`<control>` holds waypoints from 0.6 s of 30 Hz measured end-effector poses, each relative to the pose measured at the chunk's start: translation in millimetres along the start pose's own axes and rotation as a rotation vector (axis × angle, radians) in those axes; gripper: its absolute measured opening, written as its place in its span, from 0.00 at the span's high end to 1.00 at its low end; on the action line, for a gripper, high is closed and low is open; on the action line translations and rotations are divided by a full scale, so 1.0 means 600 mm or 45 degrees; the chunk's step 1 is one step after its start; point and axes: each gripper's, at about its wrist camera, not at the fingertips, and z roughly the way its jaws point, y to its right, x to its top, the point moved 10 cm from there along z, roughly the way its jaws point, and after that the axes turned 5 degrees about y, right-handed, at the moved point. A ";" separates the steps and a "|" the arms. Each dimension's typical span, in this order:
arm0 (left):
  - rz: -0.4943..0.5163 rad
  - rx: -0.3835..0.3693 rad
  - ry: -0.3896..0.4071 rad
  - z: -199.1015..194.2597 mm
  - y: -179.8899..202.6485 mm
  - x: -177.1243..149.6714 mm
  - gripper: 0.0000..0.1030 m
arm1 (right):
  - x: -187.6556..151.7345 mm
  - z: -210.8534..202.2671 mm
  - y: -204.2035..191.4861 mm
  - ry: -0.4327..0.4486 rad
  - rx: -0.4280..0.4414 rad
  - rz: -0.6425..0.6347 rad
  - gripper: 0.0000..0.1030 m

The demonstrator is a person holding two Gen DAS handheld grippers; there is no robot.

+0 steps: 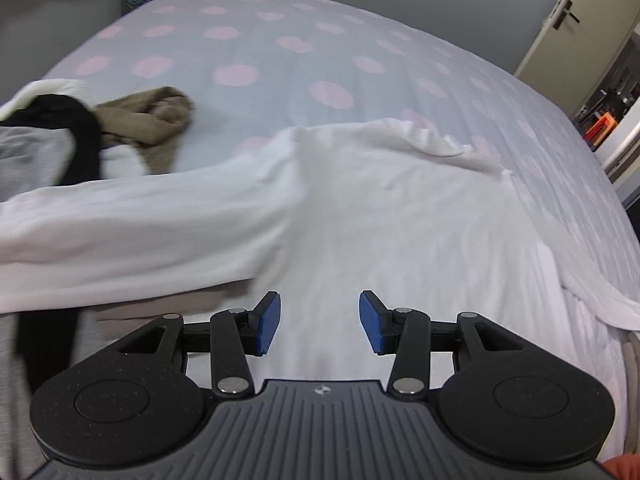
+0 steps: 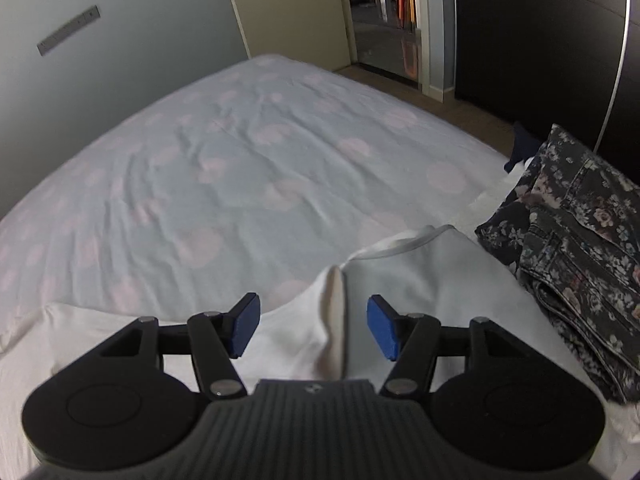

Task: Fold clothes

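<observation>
Left wrist: my left fingers (image 1: 320, 322) spread, empty over white shirt (image 1: 360, 200); right fingers (image 2: 314, 326) spread too, narrowing around a raised fold without touching it. Next: pinch edges, fold.

Readable text: none in either view.
Left gripper (image 1: 320, 322) housing: a small round emblem moulded at the middle of the ribbed grey top, a mark without letters.
Right gripper (image 2: 313, 326) housing: the same small emblem, dimmer, no letters.
Wall plate (image 2: 68, 30): a grey strip, any marking too blurred to read.
</observation>
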 end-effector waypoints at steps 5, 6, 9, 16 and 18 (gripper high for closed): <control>0.022 -0.067 0.005 0.041 0.055 -0.008 0.60 | -0.016 0.037 0.015 -0.052 -0.016 0.001 0.54; 0.044 -0.066 0.007 0.050 0.062 -0.012 0.60 | -0.019 0.042 0.017 -0.055 -0.017 0.001 0.64; 0.100 -0.017 -0.004 0.075 0.061 -0.035 0.60 | -0.017 0.044 0.012 -0.059 -0.019 -0.043 0.94; 0.090 0.027 -0.021 0.093 0.017 -0.072 0.60 | 0.026 0.006 -0.047 -0.010 -0.039 -0.146 0.95; 0.107 0.028 -0.015 0.087 0.007 -0.073 0.60 | 0.051 -0.013 -0.082 0.016 -0.033 -0.151 0.95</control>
